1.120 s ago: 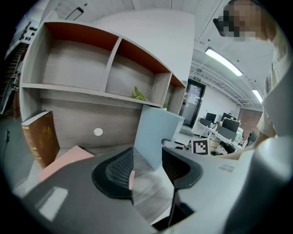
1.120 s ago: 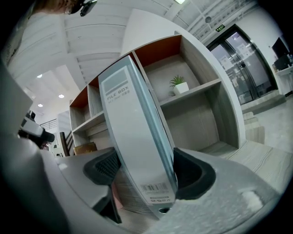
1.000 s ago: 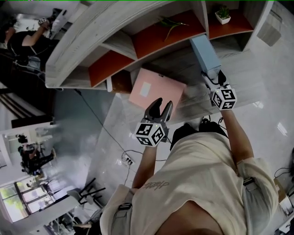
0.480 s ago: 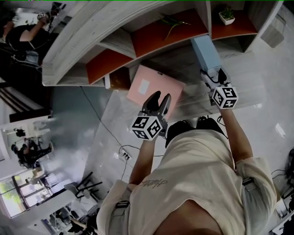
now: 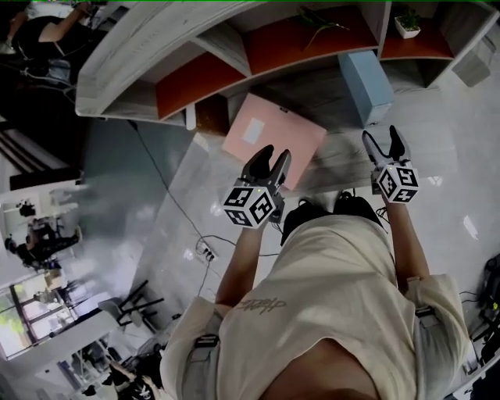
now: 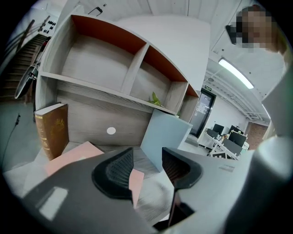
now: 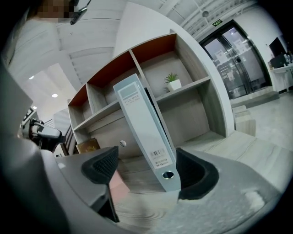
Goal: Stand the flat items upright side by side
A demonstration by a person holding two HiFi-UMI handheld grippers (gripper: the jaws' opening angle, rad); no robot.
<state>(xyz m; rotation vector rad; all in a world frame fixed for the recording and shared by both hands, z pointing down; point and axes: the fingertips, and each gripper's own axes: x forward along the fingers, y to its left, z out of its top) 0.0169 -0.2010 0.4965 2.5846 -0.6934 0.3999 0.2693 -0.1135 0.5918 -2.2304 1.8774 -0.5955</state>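
Observation:
A light blue binder (image 5: 366,84) stands on its edge on the wooden ledge (image 5: 344,152), leaning slightly and free of any grip. My right gripper (image 5: 383,141) is just short of it, open, and in the right gripper view (image 7: 146,157) the blue binder (image 7: 144,128) rises beyond the wide jaws, untouched. A pink folder (image 5: 273,137) lies flat on the ledge to its left. My left gripper (image 5: 266,158) hovers over the folder's near edge, open and empty. The left gripper view (image 6: 147,154) shows the pink folder (image 6: 73,155) below and the binder (image 6: 165,137) ahead.
A curved wooden shelf unit (image 5: 156,47) with orange-backed compartments stands behind the ledge. A brown book (image 6: 51,130) stands upright at the ledge's left end. A small potted plant (image 5: 406,23) sits in a right compartment. A cable and power strip (image 5: 205,250) lie on the floor.
My right gripper has let go of the blue binder and drawn back toward me with wider jaws. The binder stays standing. My left gripper has barely moved.

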